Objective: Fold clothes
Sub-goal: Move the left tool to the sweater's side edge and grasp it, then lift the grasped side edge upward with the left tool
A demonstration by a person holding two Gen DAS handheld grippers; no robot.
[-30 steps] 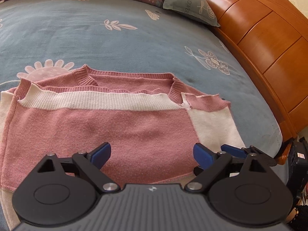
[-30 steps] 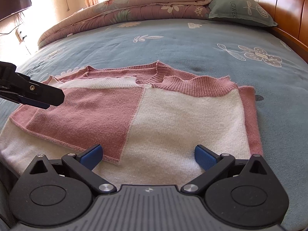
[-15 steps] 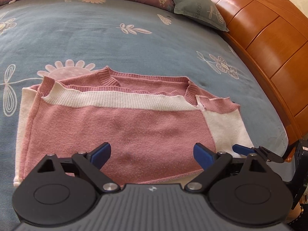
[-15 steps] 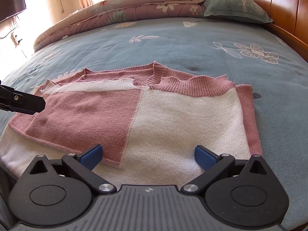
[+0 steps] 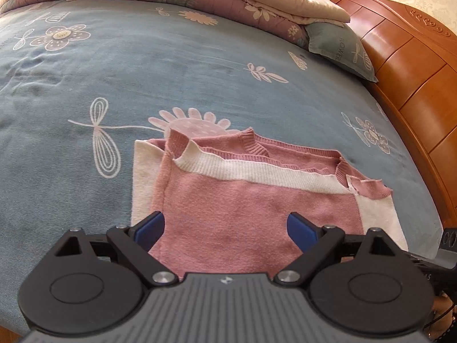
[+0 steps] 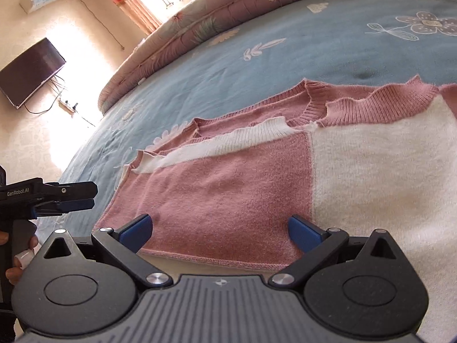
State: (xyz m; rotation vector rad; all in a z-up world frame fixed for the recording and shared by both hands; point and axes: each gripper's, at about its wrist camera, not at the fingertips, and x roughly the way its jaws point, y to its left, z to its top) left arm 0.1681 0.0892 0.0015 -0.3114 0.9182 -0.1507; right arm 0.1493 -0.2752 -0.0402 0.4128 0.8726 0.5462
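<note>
The half-folded pink-and-cream knitted sweater [image 5: 251,200] lies at twelve o'clock, long axis crosswise, before the wide-open, empty left gripper [image 5: 225,225] and right gripper [image 6: 220,228], the right nearer.

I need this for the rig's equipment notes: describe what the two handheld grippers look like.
Both are alike. The left gripper and the right gripper each have a grey ribbed body with a small white logo, two round black discs, black angled linkage arms with silver pivot pins, and blue pads on the fingertips. Seen side-on in the right wrist view, the left gripper bears white "GenRobot.AI" lettering above a dark handle.
</note>
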